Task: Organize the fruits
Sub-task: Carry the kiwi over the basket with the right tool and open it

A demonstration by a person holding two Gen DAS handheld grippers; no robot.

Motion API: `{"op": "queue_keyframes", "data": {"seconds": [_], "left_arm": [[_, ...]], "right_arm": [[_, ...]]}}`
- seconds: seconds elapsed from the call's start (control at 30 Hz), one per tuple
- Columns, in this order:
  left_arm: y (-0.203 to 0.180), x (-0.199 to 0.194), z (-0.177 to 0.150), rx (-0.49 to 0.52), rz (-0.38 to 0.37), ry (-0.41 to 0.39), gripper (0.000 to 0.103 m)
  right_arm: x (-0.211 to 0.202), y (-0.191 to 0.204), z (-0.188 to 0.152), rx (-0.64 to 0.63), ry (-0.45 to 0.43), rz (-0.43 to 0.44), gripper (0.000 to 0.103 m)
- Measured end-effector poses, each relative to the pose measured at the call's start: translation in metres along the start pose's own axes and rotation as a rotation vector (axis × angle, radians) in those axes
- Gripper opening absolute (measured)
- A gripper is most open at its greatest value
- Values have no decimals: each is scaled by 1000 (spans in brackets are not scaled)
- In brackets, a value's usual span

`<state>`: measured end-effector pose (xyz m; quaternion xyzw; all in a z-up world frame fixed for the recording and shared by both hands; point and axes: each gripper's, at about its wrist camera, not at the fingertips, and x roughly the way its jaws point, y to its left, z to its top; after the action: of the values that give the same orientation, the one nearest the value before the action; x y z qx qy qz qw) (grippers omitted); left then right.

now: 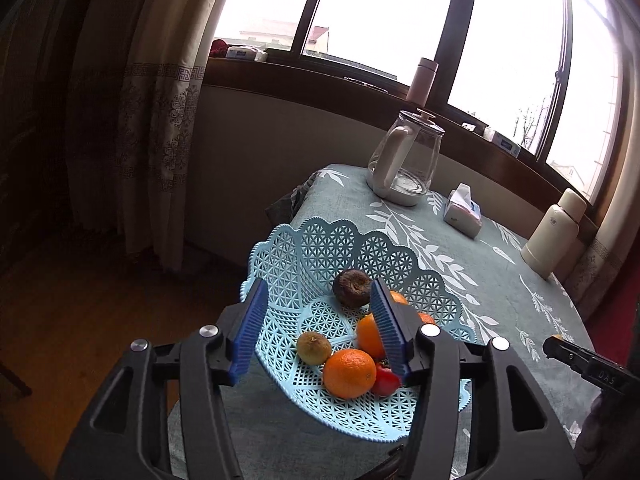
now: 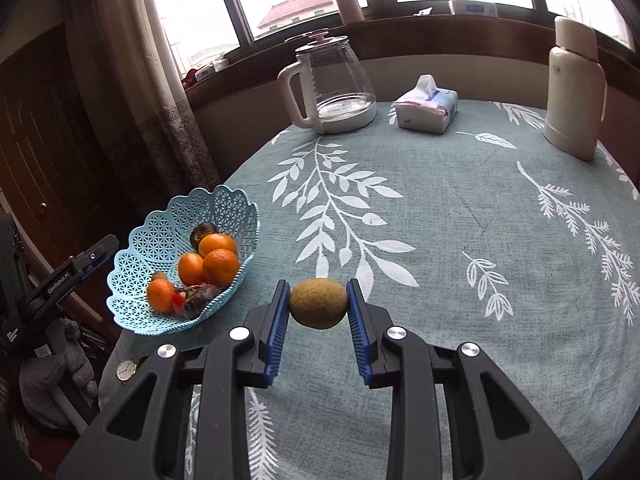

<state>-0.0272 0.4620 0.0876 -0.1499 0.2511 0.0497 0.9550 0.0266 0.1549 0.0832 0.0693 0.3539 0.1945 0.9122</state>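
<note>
**Mia:** Right gripper (image 2: 318,307) is squeezing a brown kiwi (image 2: 318,309) between its two blue pads (image 2: 275,338). Is it lifting it?

**Sam:** I cannot tell if the kiwi is touching the table (image 2: 460,220) or hanging just above it.

**Mia:** What is the left gripper (image 1: 317,328) doing?

**Sam:** It is spread wide and holding nothing. It is waiting right over the blue basket (image 1: 320,240).

**Mia:** Where is the basket sitting?

**Sam:** It is sitting at the left edge of the table, and it is looking tilted, with part of it sticking out past the edge.

**Mia:** Is the job almost done?

**Sam:** I think so. Most fruit is already lying in the basket: oranges (image 2: 220,266), a dark round fruit (image 1: 353,288), a small brownish one (image 1: 314,347) and something red (image 1: 385,380). Only the kiwi is looking left out.

**Mia:** Is anything getting in the way?

**Sam:** The glass kettle (image 2: 332,84), the white bottle (image 2: 574,88) and the tissue pack (image 2: 426,108) are standing far back. The left gripper over the basket might be crowding the spot, and the pile is already filling it.
</note>
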Motion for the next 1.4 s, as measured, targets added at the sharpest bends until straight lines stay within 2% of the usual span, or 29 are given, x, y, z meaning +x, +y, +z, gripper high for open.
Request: {"op": "queue_keyframes", "data": {"seconds": [0.13,0.33,0.5,0.63,0.73,0.9,1.0,1.03,1.13,1.2,1.4], "left_arm": [[3,-2,-2,-13,-2,-6,67],[7,-7,-4,-16,0,-23,67],[8,-11,-4,-19,-15,-32,68],[7,-13,-5,-10,-24,-34,69],[8,-14,-5,-14,-27,-41,80],[13,-15,-4,-33,-27,-39,83],[11,-16,-5,-17,-18,-38,86],[9,-16,-5,-9,-15,-39,91],[4,-17,-6,16,2,-50,98],[1,-19,-7,35,20,-62,99],[-9,-20,-9,106,85,-83,100]], "right_arm": [[7,32,9,-46,16,69,29],[25,80,14,-111,58,166,29],[46,112,11,-157,95,194,29],[58,122,6,-174,122,196,29],[62,122,4,-168,131,190,30],[60,113,4,-135,125,178,33],[54,108,2,-135,93,151,44],[53,107,2,-141,80,137,48],[46,104,-1,-151,38,92,63],[42,102,-3,-166,19,61,65],[36,92,-11,-192,-13,-4,79]]}}
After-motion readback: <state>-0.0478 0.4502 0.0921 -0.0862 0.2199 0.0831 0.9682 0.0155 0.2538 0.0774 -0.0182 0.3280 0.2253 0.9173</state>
